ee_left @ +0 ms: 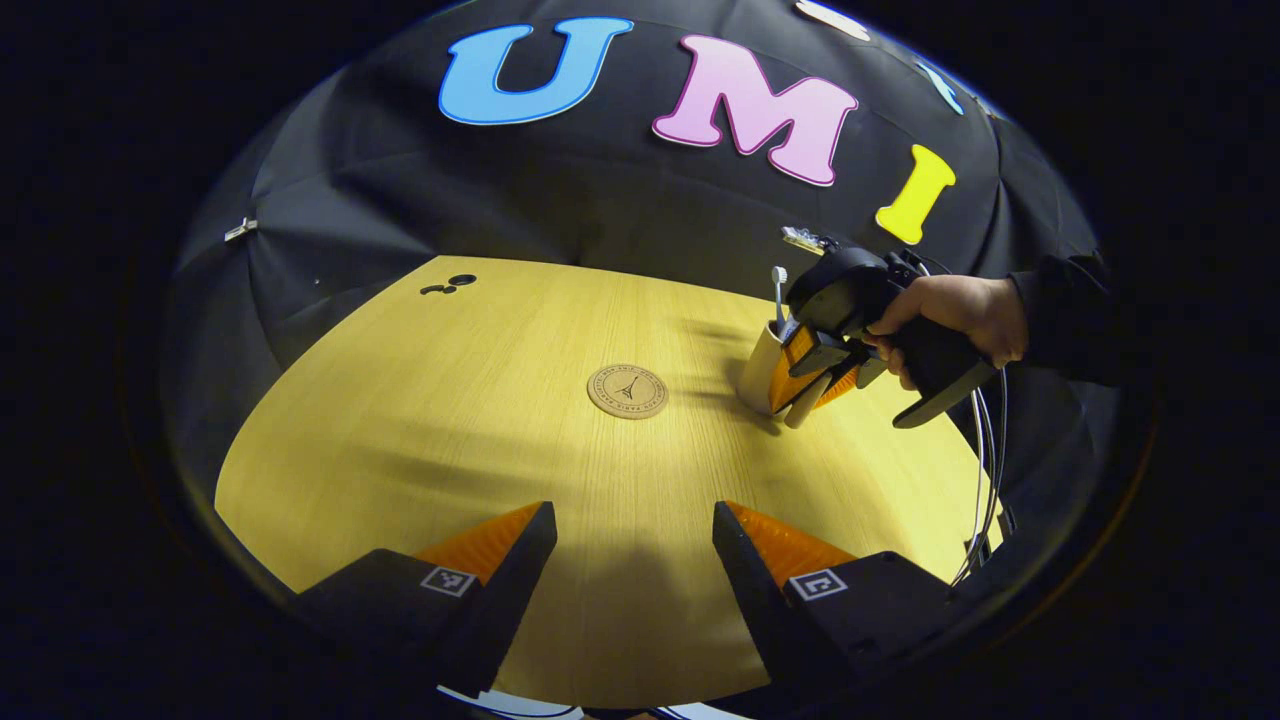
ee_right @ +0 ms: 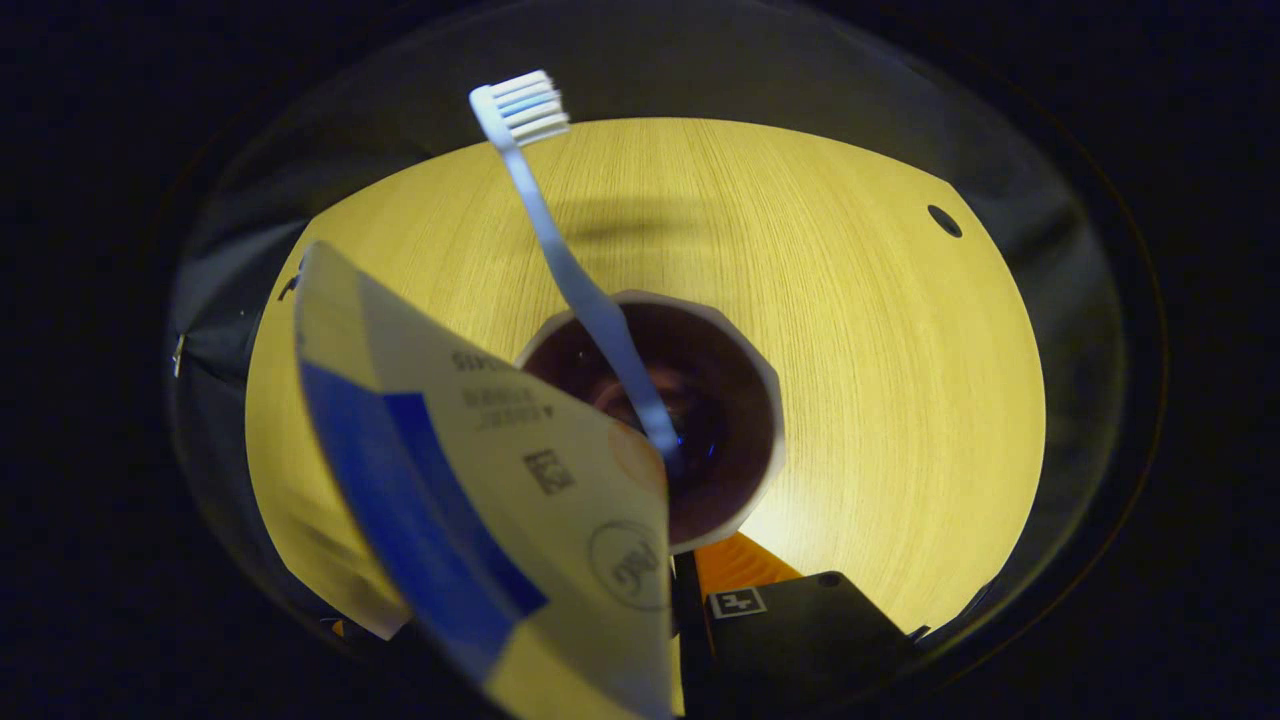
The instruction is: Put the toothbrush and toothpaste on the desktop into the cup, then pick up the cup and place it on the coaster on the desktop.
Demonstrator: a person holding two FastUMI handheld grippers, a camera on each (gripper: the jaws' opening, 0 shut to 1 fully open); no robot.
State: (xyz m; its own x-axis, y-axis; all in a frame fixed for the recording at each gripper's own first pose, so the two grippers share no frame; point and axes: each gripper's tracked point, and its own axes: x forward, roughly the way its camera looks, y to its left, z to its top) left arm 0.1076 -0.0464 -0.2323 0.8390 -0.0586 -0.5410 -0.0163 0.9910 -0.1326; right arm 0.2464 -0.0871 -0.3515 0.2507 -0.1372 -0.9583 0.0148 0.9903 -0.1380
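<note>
A white cup [ee_left: 757, 372] stands on the wooden table right of the round cork coaster [ee_left: 627, 390]. A white toothbrush [ee_left: 779, 290] stands in it, head up. My right gripper [ee_left: 815, 385], held by a hand, is tilted against the cup's right side, shut on the toothpaste tube [ee_left: 806, 408]. In the right gripper view I look down into the cup [ee_right: 745, 350]; the toothbrush [ee_right: 575, 285] leans to its far-left rim. The toothpaste [ee_right: 480, 480] lies slanted over the near-left rim, hiding one finger of the right gripper [ee_right: 665, 585]. My left gripper [ee_left: 632, 515] hovers open near the table's front edge.
Small dark holes [ee_left: 450, 285] mark the table's far left corner; one hole [ee_right: 943, 220] shows in the right gripper view. Cables [ee_left: 985, 480] hang from the right gripper near the table's right edge. A person's hand [ee_left: 950, 320] and dark sleeve reach in from the right.
</note>
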